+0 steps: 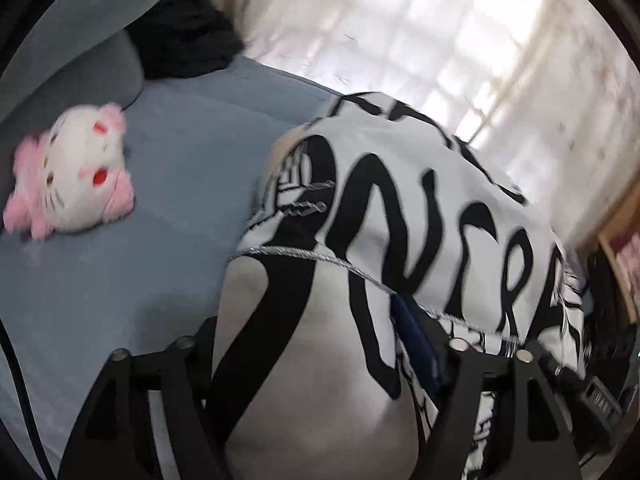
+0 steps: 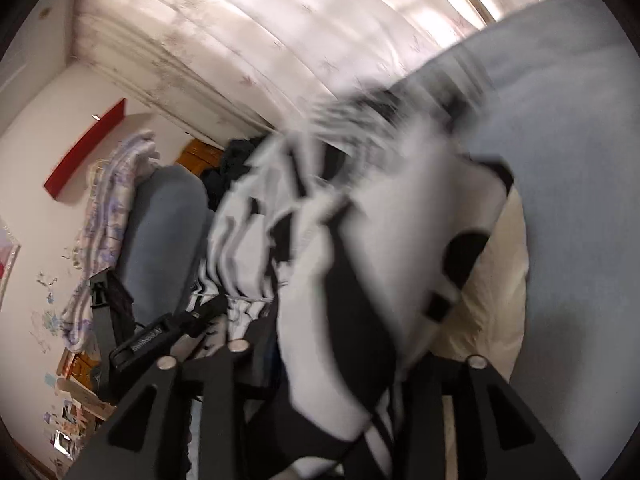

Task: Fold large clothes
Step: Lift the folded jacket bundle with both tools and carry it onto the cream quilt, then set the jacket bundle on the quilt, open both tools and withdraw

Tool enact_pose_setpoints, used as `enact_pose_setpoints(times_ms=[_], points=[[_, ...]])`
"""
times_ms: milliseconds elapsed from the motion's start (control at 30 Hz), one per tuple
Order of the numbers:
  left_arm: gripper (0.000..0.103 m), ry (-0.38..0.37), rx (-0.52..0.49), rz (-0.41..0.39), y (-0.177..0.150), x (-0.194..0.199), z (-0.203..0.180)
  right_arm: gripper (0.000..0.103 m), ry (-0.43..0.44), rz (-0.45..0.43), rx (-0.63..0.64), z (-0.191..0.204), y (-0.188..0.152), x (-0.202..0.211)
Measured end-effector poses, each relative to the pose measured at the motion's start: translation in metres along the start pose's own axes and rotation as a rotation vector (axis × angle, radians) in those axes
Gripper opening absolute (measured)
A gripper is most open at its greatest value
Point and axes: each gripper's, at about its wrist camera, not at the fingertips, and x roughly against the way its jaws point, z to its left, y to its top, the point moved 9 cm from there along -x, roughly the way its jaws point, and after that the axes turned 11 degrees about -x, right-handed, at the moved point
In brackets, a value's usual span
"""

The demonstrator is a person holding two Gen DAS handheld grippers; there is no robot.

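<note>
A white garment with bold black lettering [image 1: 400, 208] hangs bunched between both grippers above a blue-grey bed [image 1: 168, 200]. My left gripper [image 1: 320, 364] is shut on the garment, with cloth filling the gap between its black fingers [image 1: 452, 360]. In the right wrist view the same garment [image 2: 360, 240] is blurred and draped over my right gripper [image 2: 352, 364], which is shut on it. The fingertips of both grippers are hidden by cloth.
A white and pink plush cat [image 1: 72, 176] lies on the bed at left, below a grey pillow [image 1: 80, 68] and a dark garment [image 1: 184, 32]. Sheer curtains [image 1: 440, 32] hang behind. A cream cloth [image 2: 496, 280] lies on the bed. The other handle [image 2: 144, 340] shows at left.
</note>
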Motion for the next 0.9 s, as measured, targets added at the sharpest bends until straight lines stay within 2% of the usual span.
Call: enact_pose_setpoints(times_ms=[67, 233, 333, 433, 667, 900], points=[[0.082, 0.037, 0.005, -0.004, -0.003, -0.001, 0.006, 0.047, -0.046, 0.016, 0.025, -0.003, -0.006, -0.006], [0.083, 0.129, 0.014, -0.011, -0.002, 0.013, 0.012, 0.069, -0.147, 0.016, 0.031, 0.002, -0.007, -0.004], [0.083, 0.165, 0.0, -0.045, -0.001, 0.033, 0.016, 0.069, -0.184, 0.043, 0.042, 0.006, -0.008, 0.003], [0.083, 0.161, -0.004, -0.066, -0.004, 0.058, 0.007, 0.069, -0.195, 0.015, 0.048, 0.01, -0.006, 0.025], [0.083, 0.148, -0.098, -0.036, -0.032, 0.096, -0.019, 0.07, -0.251, -0.041, 0.108, 0.018, -0.014, 0.082], [0.083, 0.086, -0.161, 0.034, -0.083, 0.145, -0.07, 0.07, -0.26, -0.005, 0.144, 0.04, -0.051, 0.143]])
